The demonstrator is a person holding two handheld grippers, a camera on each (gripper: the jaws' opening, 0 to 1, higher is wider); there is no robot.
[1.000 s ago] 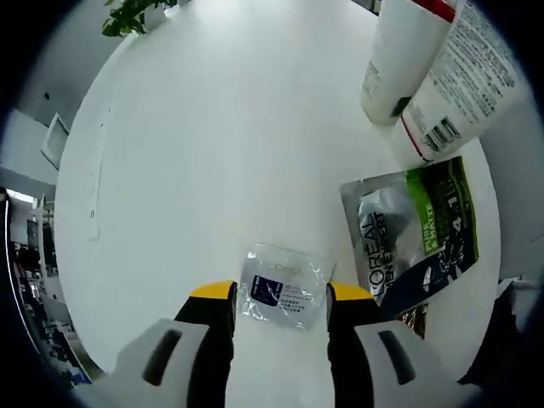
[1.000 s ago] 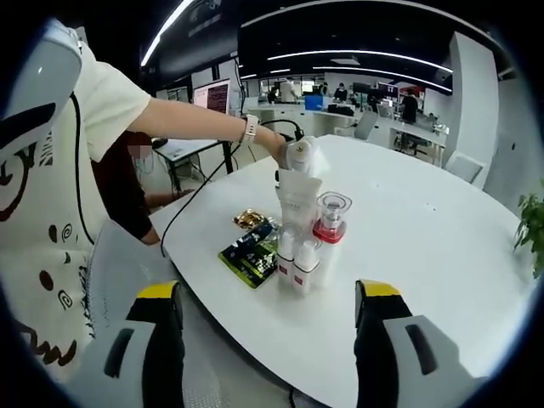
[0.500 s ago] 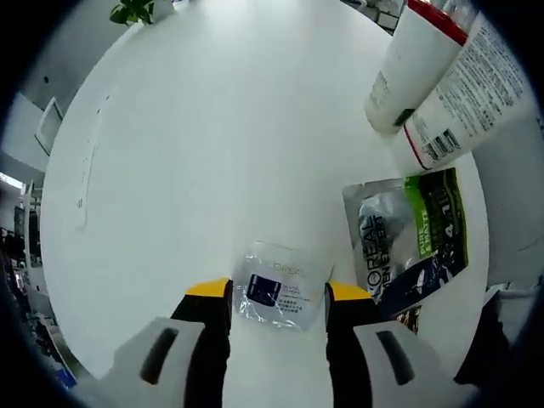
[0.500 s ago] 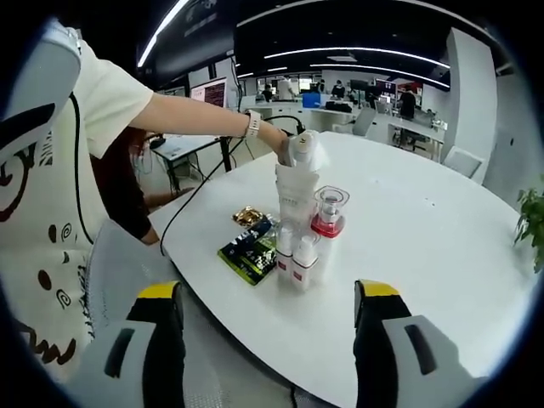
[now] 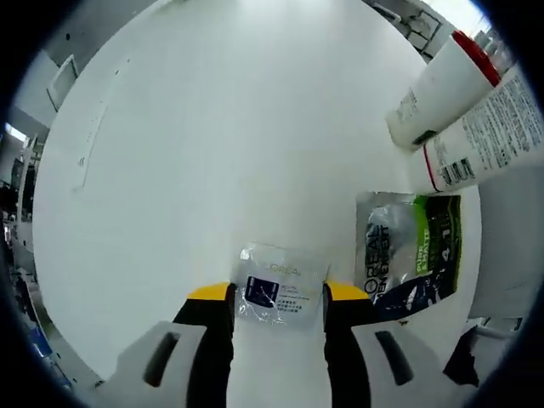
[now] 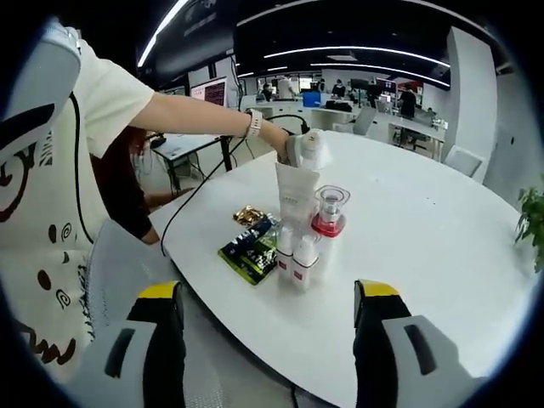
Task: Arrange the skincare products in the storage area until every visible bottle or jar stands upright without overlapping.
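My left gripper (image 5: 277,294) is shut on a small clear sachet with a dark blue label (image 5: 276,291), held above the white round table (image 5: 212,144). Below it lie a green and black sachet pack (image 5: 414,255) and two white bottles with red bands (image 5: 442,89). In the right gripper view a hand holds the left gripper (image 6: 302,149) just over a white tube (image 6: 295,197). Beside the tube stand a clear-capped bottle with a red collar (image 6: 327,212) and two small white bottles (image 6: 294,259). My right gripper (image 6: 268,340) is open and well short of them, with nothing between its jaws.
The green and black pack (image 6: 248,248) and a gold sachet (image 6: 248,216) lie flat near the table's edge. A person in a cream shirt (image 6: 76,127) stands at the left. A potted plant (image 6: 531,221) is at the right, with office desks behind.
The left gripper's camera has shifted over the table, so the bottles and pack sit smaller and further right. The sachet stays between its jaws. The right gripper has not moved.
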